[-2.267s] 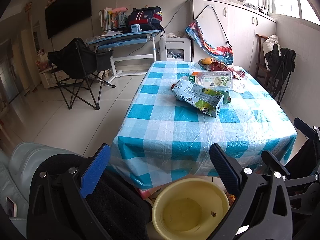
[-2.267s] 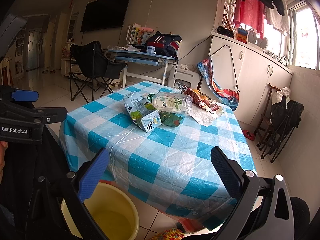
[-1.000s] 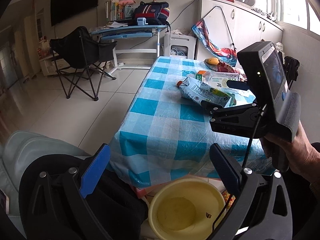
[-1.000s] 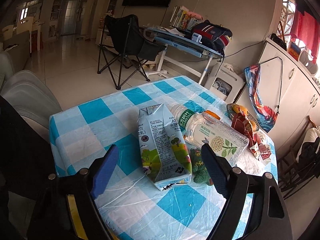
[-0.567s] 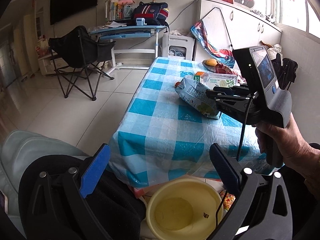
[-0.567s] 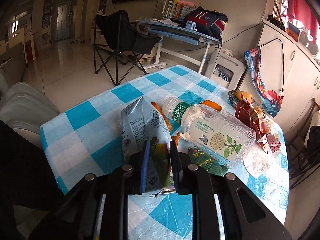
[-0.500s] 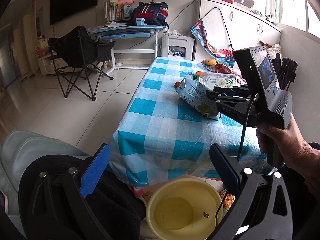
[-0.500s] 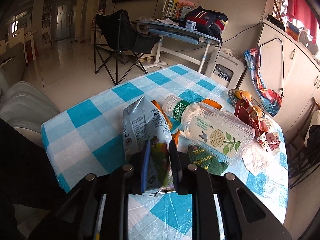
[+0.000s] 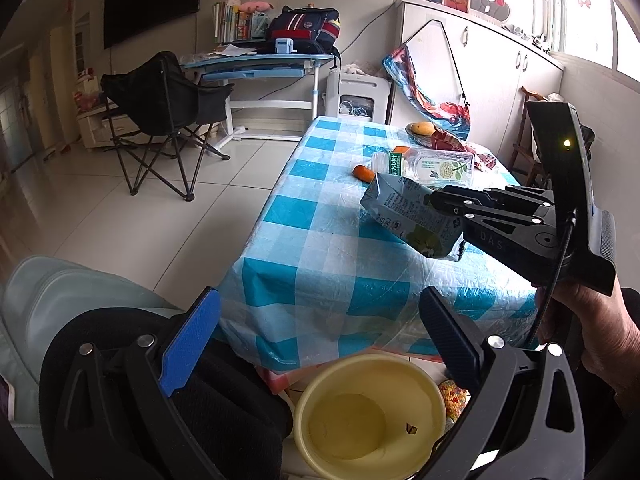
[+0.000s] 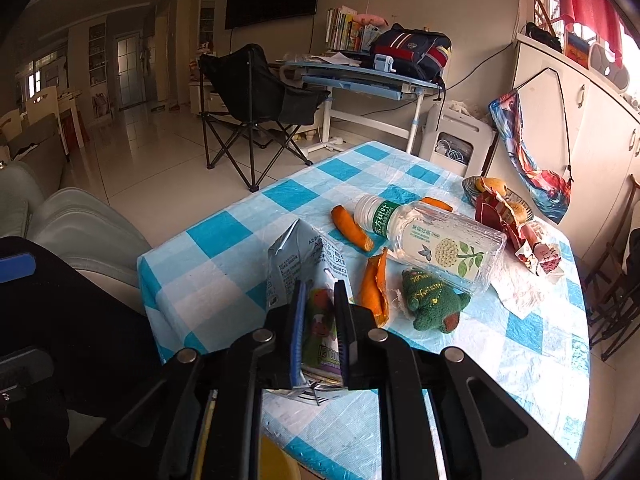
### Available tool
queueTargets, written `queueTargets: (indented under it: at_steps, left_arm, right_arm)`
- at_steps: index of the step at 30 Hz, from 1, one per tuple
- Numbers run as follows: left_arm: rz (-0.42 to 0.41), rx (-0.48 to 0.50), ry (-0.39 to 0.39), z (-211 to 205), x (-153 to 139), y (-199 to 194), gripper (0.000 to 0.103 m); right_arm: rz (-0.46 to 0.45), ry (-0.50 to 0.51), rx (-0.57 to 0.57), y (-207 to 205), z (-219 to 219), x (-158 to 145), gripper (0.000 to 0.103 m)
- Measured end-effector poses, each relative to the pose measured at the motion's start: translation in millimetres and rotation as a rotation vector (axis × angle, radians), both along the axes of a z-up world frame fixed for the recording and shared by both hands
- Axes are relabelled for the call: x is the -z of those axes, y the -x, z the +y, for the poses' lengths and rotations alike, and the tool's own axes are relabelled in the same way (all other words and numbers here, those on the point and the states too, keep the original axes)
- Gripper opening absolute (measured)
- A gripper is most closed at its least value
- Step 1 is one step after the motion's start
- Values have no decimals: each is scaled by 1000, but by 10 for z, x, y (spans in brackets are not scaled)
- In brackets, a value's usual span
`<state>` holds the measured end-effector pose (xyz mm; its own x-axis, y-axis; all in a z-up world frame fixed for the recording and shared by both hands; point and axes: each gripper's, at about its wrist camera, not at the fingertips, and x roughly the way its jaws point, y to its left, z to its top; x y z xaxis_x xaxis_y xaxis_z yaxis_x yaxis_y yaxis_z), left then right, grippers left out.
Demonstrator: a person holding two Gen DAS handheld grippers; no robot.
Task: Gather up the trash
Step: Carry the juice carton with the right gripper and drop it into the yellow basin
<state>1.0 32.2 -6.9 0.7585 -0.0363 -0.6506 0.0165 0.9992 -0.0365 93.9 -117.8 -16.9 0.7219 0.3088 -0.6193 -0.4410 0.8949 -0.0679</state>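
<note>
Right tongs point(image 10: 320, 308) pinch the milk carton point(image 10: 304, 280).

The right tool point(image 10: 320, 312) covers the carton's point(image 10: 298, 264) lower end, the yellow bucket point(image 9: 370, 410) is partly masked by the left tool point(image 9: 316, 344), and the bottle label's point(image 10: 444, 246) print is probably too small to read.
</note>
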Motion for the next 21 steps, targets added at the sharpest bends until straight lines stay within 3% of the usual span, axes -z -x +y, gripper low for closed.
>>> queueTargets:
  at_steps: [21]
  left_arm:
    - [-5,-4,7,30,6,10,96]
  right_arm:
    - [6,-64,-3,276,-81,-6,15]
